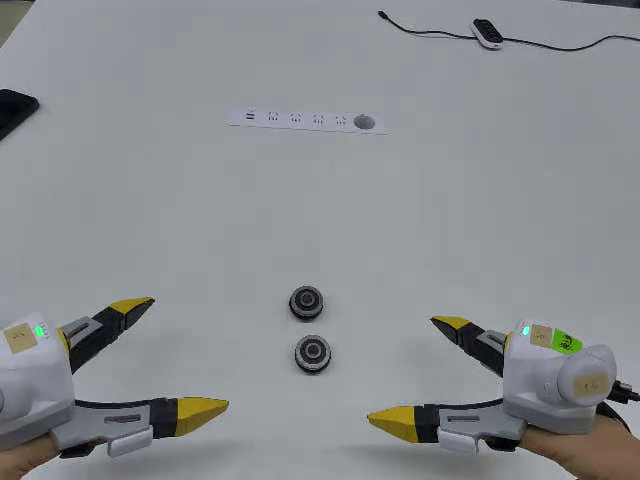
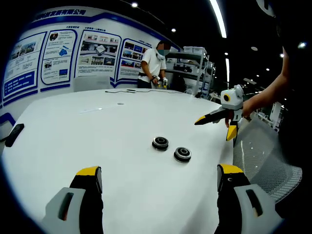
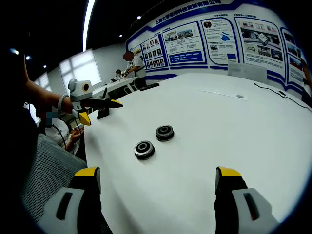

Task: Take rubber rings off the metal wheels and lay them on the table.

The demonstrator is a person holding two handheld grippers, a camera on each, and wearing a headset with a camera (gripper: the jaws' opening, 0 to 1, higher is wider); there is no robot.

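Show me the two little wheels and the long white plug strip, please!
Far wheel (image 1: 306, 302), head view: on its middle hub.
Near wheel (image 1: 313, 353), head view: on its middle hub.
Plug strip (image 1: 305, 119), head view: on the middle of its top face.

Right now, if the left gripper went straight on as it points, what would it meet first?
Probably the farther metal wheel, nearly centred between its open fingers; the nearer wheel sits just beside it. Height unclear.

White counter (image 1: 480, 220): socket panel (image 1: 305, 120) set flat toward far edge, centre. Black cable (image 1: 425, 32) with inline switch (image 1: 487, 33) near far right corner. Black object (image 1: 12, 108) at left edge, partly cut off.
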